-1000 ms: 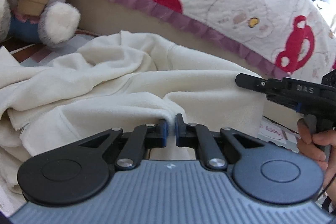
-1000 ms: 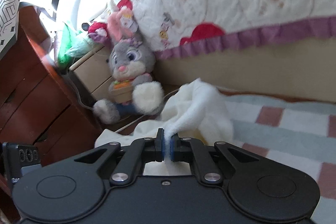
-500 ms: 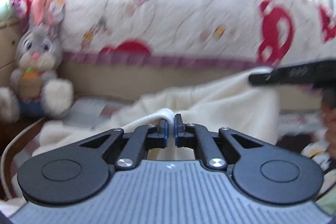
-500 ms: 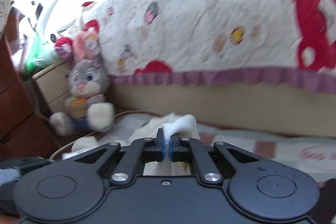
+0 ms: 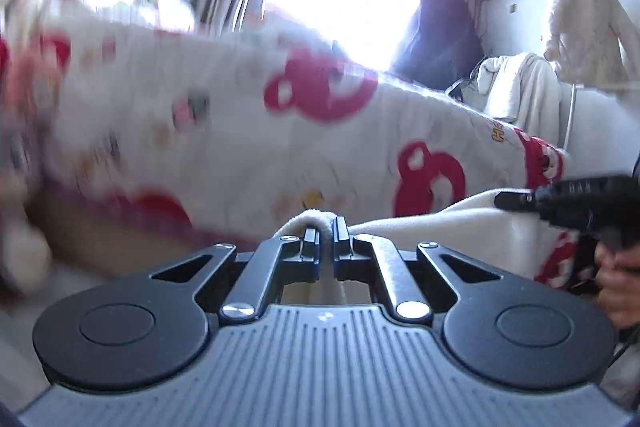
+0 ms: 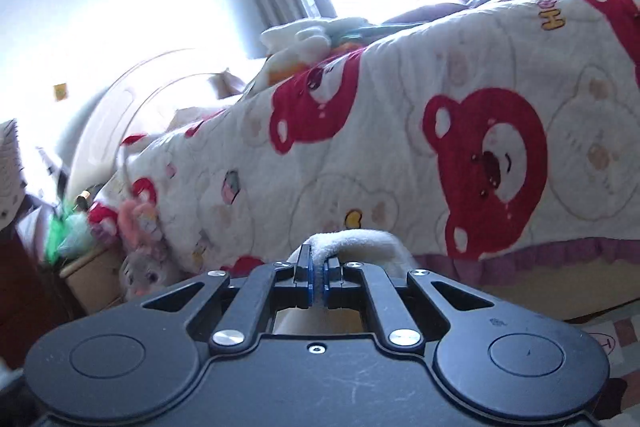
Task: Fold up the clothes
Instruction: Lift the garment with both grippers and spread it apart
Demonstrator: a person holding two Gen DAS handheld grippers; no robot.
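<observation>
I am pinching the cream garment [image 5: 448, 231] in my left gripper [image 5: 328, 233] and right gripper [image 6: 318, 267], its top edge stretching between them so the cloth is hanging flat for folding.

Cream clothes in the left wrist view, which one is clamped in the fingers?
The cream garment stretched low between the left gripper and right gripper. The other cream clothes hang far off beside the window, untouched.
</observation>
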